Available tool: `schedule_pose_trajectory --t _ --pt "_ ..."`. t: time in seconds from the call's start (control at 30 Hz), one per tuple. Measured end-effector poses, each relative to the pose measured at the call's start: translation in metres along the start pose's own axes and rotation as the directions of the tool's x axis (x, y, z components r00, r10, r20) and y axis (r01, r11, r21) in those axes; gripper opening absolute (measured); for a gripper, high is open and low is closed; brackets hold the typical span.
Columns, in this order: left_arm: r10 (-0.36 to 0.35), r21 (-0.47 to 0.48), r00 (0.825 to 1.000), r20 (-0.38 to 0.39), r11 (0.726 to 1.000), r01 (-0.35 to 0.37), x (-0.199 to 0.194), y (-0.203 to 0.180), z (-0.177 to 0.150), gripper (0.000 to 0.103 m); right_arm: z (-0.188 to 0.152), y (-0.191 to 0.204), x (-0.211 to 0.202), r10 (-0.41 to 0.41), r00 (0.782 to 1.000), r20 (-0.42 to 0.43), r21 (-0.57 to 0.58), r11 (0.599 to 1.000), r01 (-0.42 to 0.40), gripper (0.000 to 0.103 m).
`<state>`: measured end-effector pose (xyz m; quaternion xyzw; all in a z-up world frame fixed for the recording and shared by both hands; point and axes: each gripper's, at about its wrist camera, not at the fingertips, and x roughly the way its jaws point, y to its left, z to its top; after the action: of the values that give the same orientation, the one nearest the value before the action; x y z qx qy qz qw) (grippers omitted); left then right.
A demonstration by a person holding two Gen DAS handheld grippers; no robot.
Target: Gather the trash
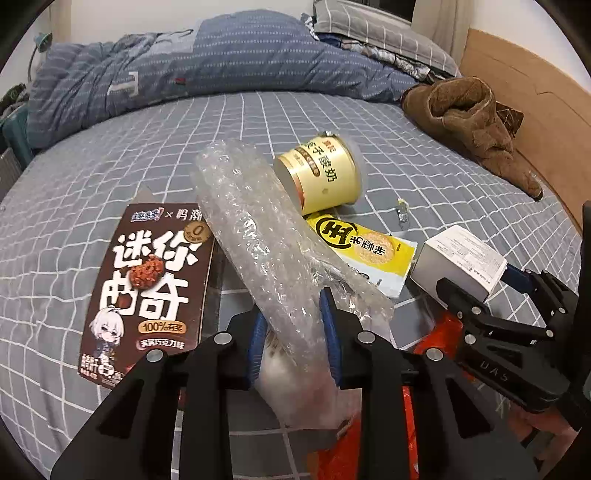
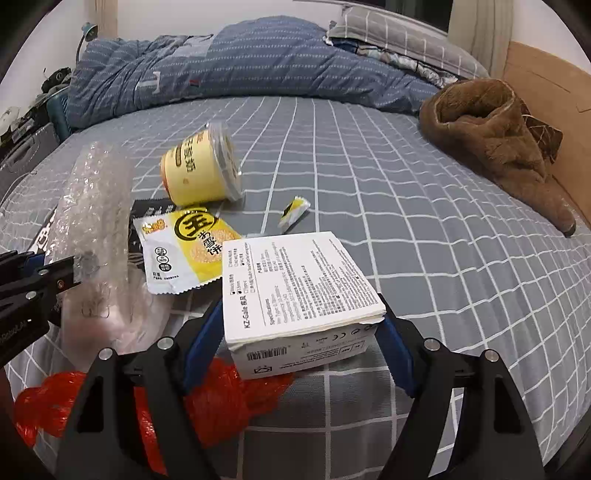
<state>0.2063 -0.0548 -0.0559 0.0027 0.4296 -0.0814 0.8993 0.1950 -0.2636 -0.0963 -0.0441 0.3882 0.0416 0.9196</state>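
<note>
Trash lies on a grey checked bed. My left gripper [image 1: 293, 328] is shut on a roll of clear bubble wrap [image 1: 258, 236], held above an orange plastic bag [image 1: 343, 450]. My right gripper [image 2: 301, 332] is shut on a white carton box [image 2: 295, 291] above the same orange bag [image 2: 229, 398]; the box also shows in the left wrist view [image 1: 458, 258]. A yellow yogurt cup [image 1: 321, 173] lies on its side. A yellow snack wrapper [image 1: 369, 247], a brown cookie box [image 1: 147, 291] and a small wrapper scrap [image 2: 293, 212] lie around it.
A blue quilt [image 1: 221, 66] and grey pillow [image 1: 380, 33] are heaped at the far side. A brown fleece garment [image 2: 498, 144] lies at the right by the wooden bed frame [image 2: 546, 92]. Clutter stands beyond the bed's left edge [image 2: 26, 125].
</note>
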Motion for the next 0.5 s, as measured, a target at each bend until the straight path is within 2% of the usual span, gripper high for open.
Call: schedule_pose_trajectory --t 0.23,0.5 --pt "0.02 0.017 0.999 0.047 1.0 -0.021 -0.022 -0.001 -0.002 0.026 0.004 -0.005 -0.022 -0.015 0.999 0.048 0.022 1.0 0.014 0.071" --pt "0.039 0.008 0.997 0.063 0.999 -0.039 -0.039 0.002 -0.01 0.025 -0.004 -0.004 -0.032 -0.023 0.998 0.05 0.018 1.0 0.022 0.071"
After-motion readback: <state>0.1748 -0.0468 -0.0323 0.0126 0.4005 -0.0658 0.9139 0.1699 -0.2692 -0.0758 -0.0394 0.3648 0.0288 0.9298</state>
